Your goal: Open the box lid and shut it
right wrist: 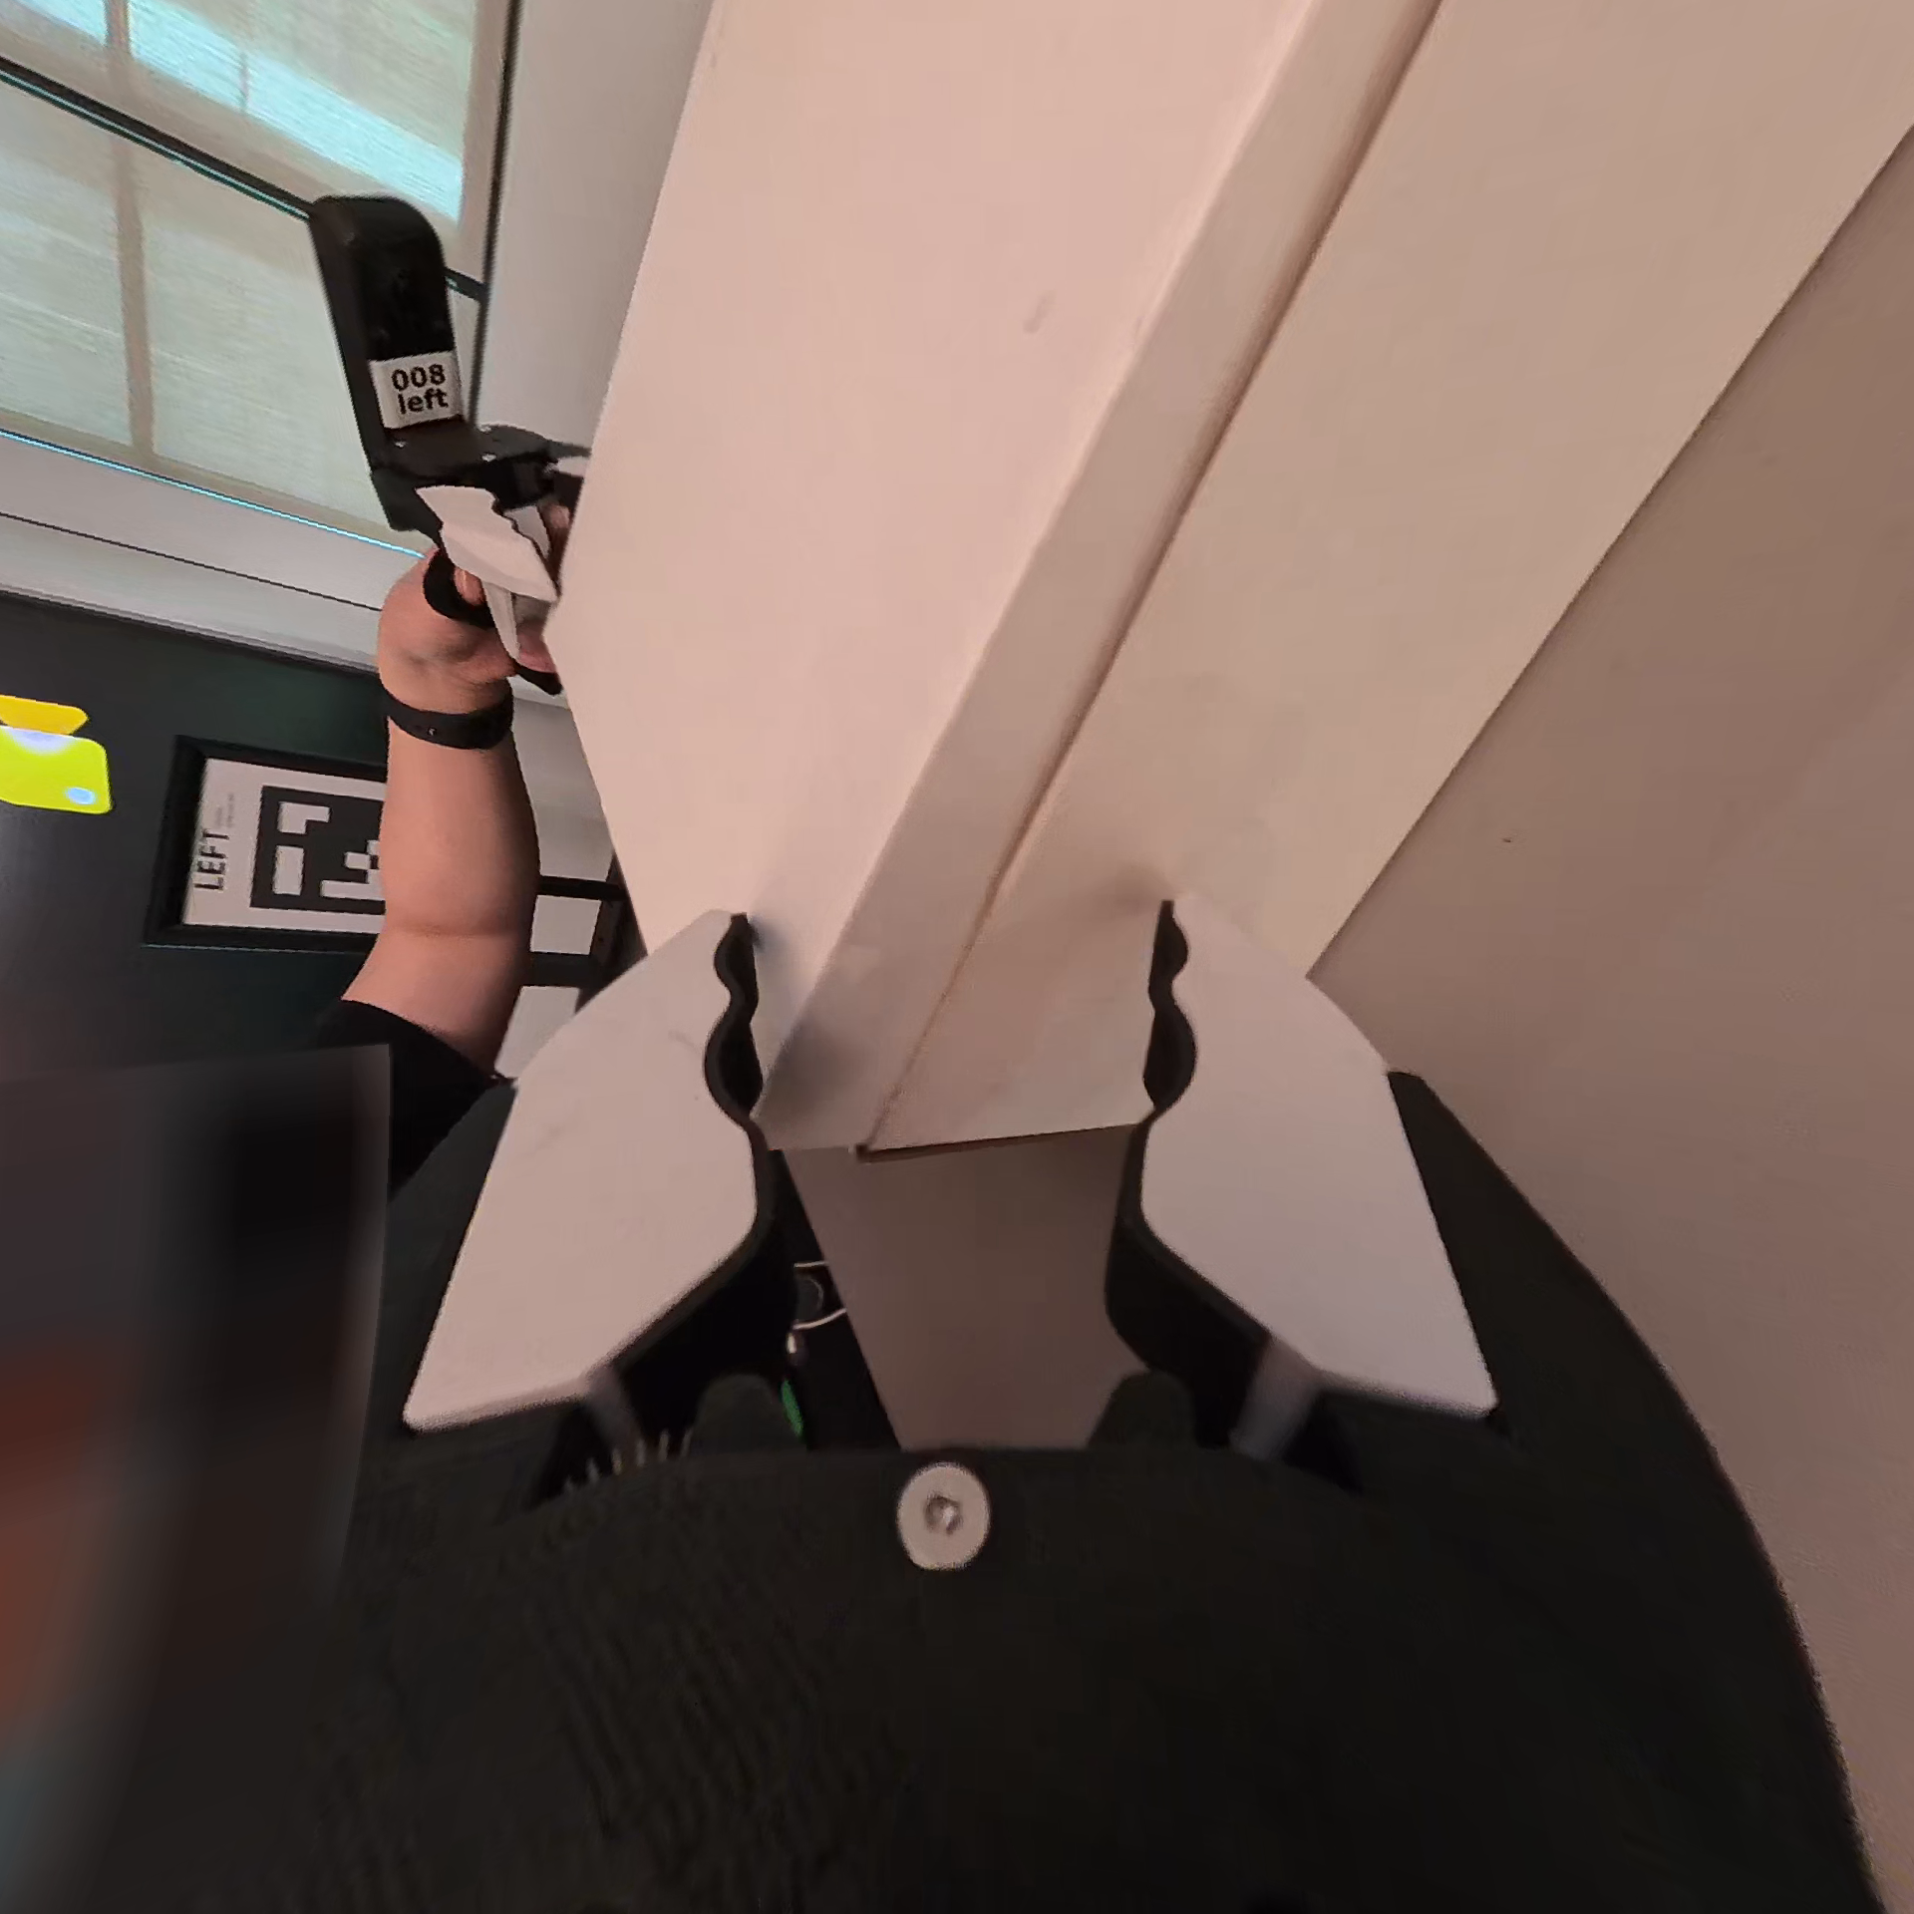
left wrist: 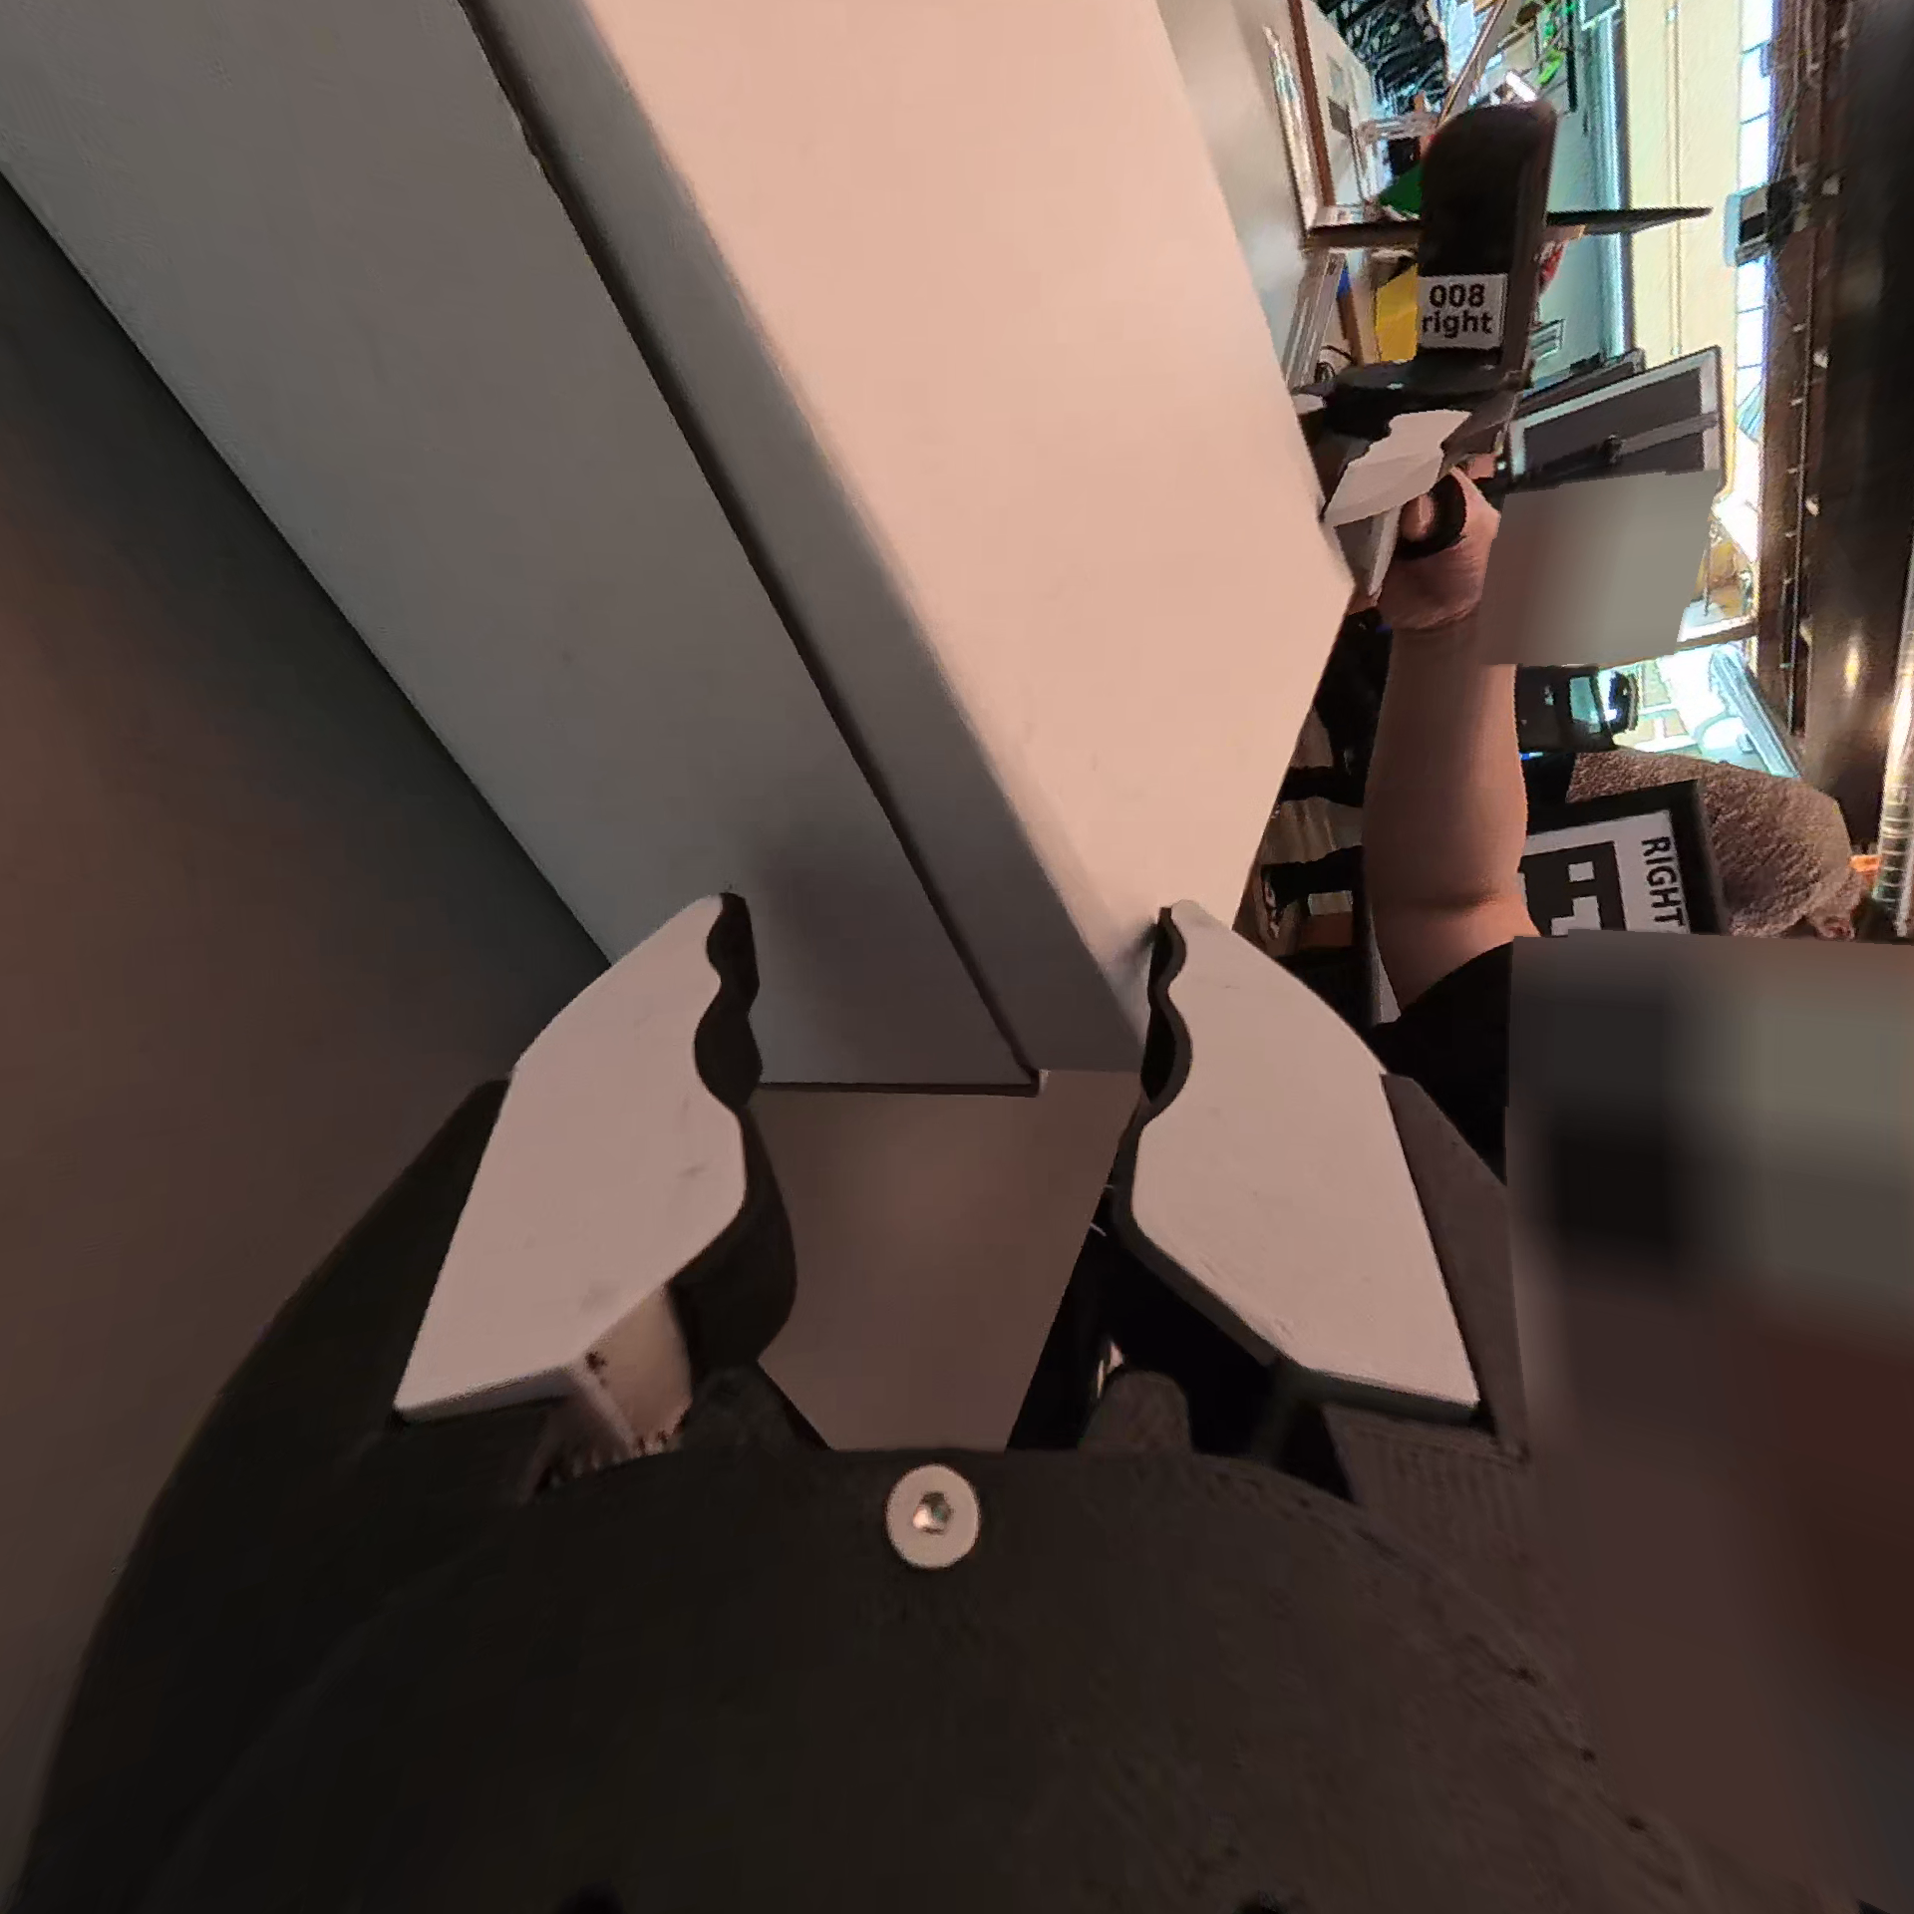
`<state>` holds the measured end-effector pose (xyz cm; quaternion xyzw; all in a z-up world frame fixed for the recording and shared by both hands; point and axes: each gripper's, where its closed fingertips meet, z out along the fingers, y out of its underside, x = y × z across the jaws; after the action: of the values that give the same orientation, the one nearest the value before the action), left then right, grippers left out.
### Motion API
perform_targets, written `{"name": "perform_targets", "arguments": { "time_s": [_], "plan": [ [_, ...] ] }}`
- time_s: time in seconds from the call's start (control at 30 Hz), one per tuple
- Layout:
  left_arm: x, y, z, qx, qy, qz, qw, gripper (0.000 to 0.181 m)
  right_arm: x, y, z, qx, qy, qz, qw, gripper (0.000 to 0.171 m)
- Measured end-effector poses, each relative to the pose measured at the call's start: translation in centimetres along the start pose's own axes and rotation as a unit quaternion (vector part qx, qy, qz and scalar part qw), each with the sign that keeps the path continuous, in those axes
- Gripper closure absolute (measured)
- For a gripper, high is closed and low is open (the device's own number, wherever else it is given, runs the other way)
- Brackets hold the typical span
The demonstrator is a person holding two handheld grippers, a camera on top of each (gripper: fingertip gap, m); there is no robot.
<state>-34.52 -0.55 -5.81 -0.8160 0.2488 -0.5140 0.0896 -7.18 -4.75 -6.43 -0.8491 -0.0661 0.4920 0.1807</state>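
Observation:
A flat white box lies between my two grippers, its lid (left wrist: pixel 984 466) sitting down over the base (left wrist: pixel 497 539). My left gripper (left wrist: pixel 953 911) straddles one near corner, one finger on the lid's top and the other at the base's lower edge, both touching. My right gripper (right wrist: pixel 953 917) grips the opposite corner of the lid (right wrist: pixel 829 518) and base (right wrist: pixel 1450 466) the same way. Each gripper also shows far off at the other end: the right gripper (left wrist: pixel 1378 497) and the left gripper (right wrist: pixel 518 549). The box's inside is hidden.
A grey table top (left wrist: pixel 207 829) lies under the box and shows in the right wrist view (right wrist: pixel 1657 1036). The person's forearms (left wrist: pixel 1450 777) (right wrist: pixel 456 849) reach in. Framed marker cards (right wrist: pixel 280 839), a window (right wrist: pixel 207 259) and cluttered shelves (left wrist: pixel 1554 259) stand behind.

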Motion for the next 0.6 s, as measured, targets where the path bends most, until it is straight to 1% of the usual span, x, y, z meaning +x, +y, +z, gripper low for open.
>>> {"name": "perform_targets", "arguments": {
  "time_s": [0.1,0.23,0.37,0.4,0.43,0.5,0.57,0.6],
  "plan": [
    [-1.2,0.8,0.7,-0.016,-0.021,0.022,0.999,0.112,1.7,0.9,0.8,-0.019,0.025,-0.012,0.999,0.095],
    [-0.9,1.0,1.1,-0.007,0.023,0.007,1.0,0.121,1.6,0.9,1.1,-0.016,-0.021,0.007,1.0,0.097],
    [-0.8,0.9,0.9,0.007,0.027,0.029,0.999,0.122,1.6,0.7,1.1,-0.01,-0.025,-0.013,1.0,0.097],
    [-0.7,0.6,0.5,0.015,0.023,0.047,0.999,0.126,1.5,0.5,0.9,-0.003,-0.021,-0.03,0.999,0.098],
    [-0.6,0.0,-0.1,0.034,0.017,0.066,0.997,0.134,1.5,0.2,0.6,0.008,-0.012,-0.052,0.999,0.1],
    [-0.6,-2.2,-2.1,0.097,-0.004,0.107,0.99,0.134,1.1,-1.2,-0.7,0.046,-0.004,-0.107,0.993,0.101],
    [-1.5,-5.0,-4.7,0.154,-0.059,0.165,0.972,0.145,0.8,-3.4,-2.6,0.091,0.015,-0.176,0.98,0.112],
    [-2.4,-6.6,-6.1,0.18,-0.104,0.202,0.957,0.152,1.1,-5.0,-3.7,0.115,0.049,-0.218,0.968,0.116]
  ]
}}
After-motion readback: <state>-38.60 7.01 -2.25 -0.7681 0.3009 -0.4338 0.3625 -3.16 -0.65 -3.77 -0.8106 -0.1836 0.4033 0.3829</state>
